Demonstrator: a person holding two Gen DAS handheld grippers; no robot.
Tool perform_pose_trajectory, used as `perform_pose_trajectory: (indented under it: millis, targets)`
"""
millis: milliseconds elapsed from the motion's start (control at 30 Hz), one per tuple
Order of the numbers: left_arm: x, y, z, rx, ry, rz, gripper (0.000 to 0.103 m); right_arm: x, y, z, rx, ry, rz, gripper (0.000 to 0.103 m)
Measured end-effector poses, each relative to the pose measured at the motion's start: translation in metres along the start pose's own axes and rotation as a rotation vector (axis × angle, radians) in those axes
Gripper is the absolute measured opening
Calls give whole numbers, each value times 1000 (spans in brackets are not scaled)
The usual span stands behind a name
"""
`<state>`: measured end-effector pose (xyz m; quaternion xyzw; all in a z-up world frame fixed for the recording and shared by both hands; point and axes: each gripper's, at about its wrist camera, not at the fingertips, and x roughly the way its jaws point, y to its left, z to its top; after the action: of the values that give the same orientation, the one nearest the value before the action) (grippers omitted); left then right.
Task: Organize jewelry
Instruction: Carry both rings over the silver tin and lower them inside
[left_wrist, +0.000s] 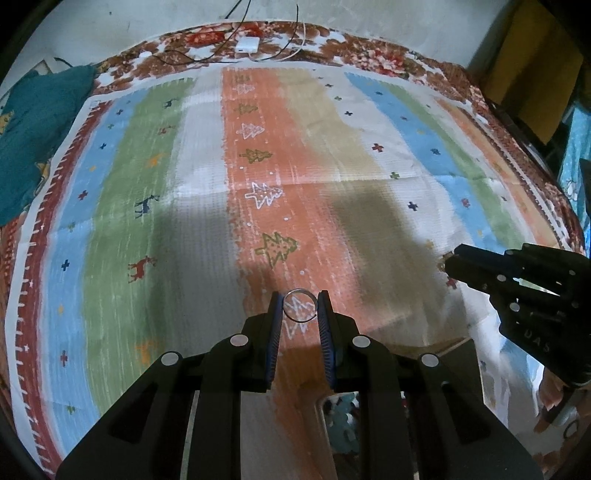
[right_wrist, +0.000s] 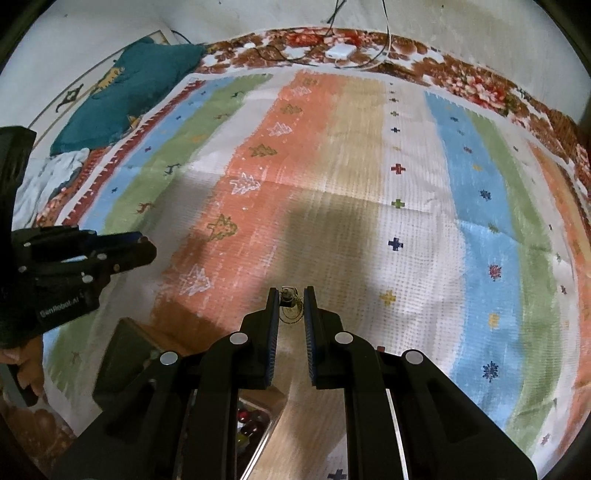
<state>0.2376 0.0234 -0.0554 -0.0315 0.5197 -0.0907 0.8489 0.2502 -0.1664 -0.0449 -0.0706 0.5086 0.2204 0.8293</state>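
Note:
My left gripper is shut on a thin silver bangle, held upright between its blue pads above the striped cloth. My right gripper is shut on a small dangling earring with a gold hoop hanging below it. The right gripper shows at the right of the left wrist view, and the left gripper at the left of the right wrist view. A wooden jewelry box with a mirror lid lies under the left gripper. It shows in the right wrist view with several beads inside.
The striped cloth covers a floral-edged bed. A teal cushion lies at the far left. A white charger with cables sits at the far edge. A dark flat lid lies by the box.

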Motion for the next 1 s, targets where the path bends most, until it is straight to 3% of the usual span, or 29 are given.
perform_pose_trajectory:
  millis: [300,1000]
  targets:
    - [-20,0,-9,-29,-43,-34,19,-22,17,-12,-49,-39,-33,14]
    - [-67,-7,-38,-27,-141,-24,19,-66,38,-43,-82,-124,21,14]
